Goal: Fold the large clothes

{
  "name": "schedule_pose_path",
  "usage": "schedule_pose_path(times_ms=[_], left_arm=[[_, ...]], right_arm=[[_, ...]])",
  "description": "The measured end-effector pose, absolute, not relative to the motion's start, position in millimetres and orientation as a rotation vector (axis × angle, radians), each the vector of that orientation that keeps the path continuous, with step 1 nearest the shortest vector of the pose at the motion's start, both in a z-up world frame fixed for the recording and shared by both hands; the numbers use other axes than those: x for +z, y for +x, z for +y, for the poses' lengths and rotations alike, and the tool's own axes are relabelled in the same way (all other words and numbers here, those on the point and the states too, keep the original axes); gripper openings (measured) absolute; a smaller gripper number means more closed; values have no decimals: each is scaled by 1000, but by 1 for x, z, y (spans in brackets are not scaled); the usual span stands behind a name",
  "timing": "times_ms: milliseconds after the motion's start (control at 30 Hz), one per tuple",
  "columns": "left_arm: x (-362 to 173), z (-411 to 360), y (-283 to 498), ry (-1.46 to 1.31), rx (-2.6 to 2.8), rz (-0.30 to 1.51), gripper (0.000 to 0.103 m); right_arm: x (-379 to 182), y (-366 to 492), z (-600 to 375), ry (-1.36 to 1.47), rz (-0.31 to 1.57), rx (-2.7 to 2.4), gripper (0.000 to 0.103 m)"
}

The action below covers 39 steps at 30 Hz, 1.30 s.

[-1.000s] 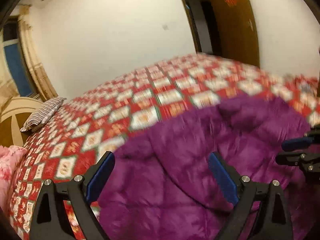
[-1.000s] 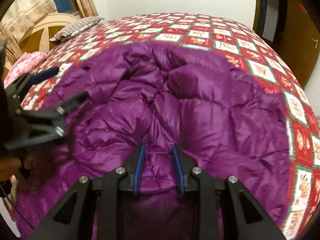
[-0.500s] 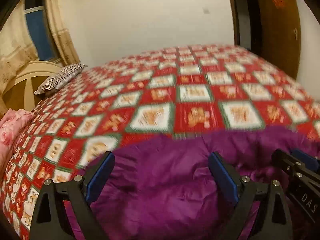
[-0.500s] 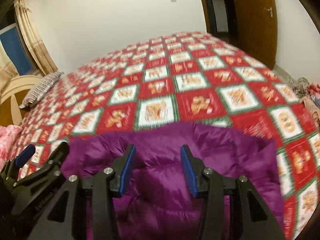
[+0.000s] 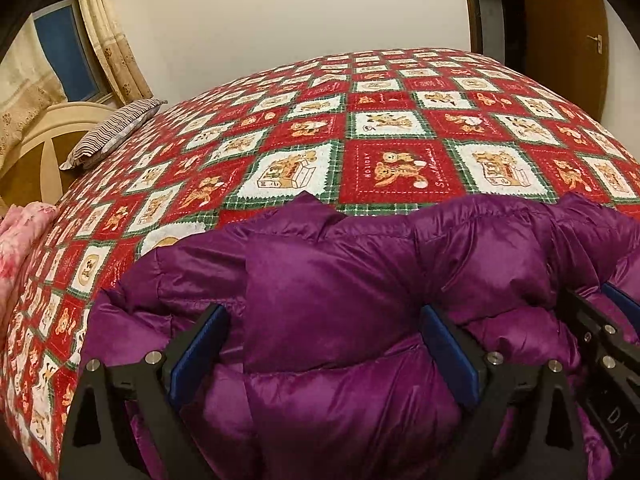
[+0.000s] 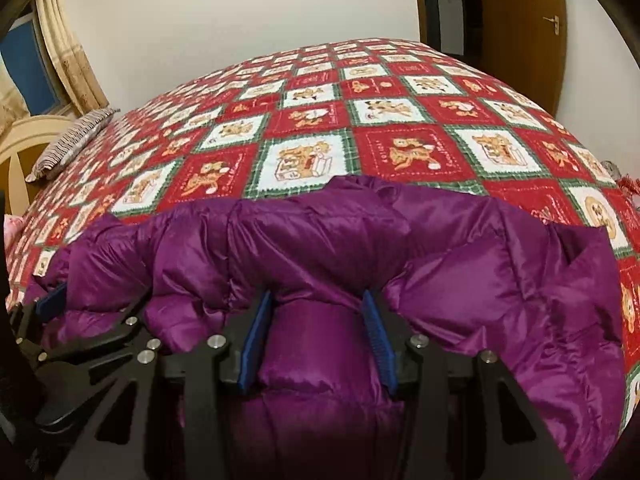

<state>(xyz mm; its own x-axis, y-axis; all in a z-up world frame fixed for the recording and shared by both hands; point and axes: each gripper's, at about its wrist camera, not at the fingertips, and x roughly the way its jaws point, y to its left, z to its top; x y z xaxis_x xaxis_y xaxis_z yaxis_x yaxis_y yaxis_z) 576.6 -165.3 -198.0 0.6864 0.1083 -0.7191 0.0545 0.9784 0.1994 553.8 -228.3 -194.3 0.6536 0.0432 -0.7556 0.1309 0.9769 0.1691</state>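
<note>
A puffy purple down jacket lies bunched along the near edge of the bed, also filling the bottom of the right wrist view. My left gripper is open wide and pushed down onto it, with a thick roll of fabric lying between the fingers. My right gripper stands about half open. A column of jacket bulges up between its blue pads and touches both, but does not look clamped. The two grippers sit side by side: the right one shows at the left view's edge, the left one at the right view's edge.
The bed wears a red, white and green checked bear-print cover. A striped pillow lies at the far left by a cream headboard. Pink cloth hangs at the left edge. A brown door stands beyond the bed's right side.
Both grippers swung forward and down, and the jacket now lies folded into a compact roll at the near edge. The right gripper's fingers, shut on a fold a second ago, have spread apart.
</note>
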Motion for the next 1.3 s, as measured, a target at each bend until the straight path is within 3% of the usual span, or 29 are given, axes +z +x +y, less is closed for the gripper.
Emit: schedule_pose_path(times_ms=[833, 1000, 1167, 1300], left_arm=[[-199, -167, 575, 226, 40, 811, 98], [-180, -156, 571, 170, 10, 854, 98], [-142, -126, 504, 84, -103, 762, 98], [-171, -135, 487, 170, -91, 813, 98]], right_arm=[[-198, 556, -224, 184, 861, -67, 53], [-194, 558, -221, 147, 895, -54, 55], [-149, 496, -229, 181, 798, -2, 54], [-162, 461, -216, 140, 798, 23, 54]])
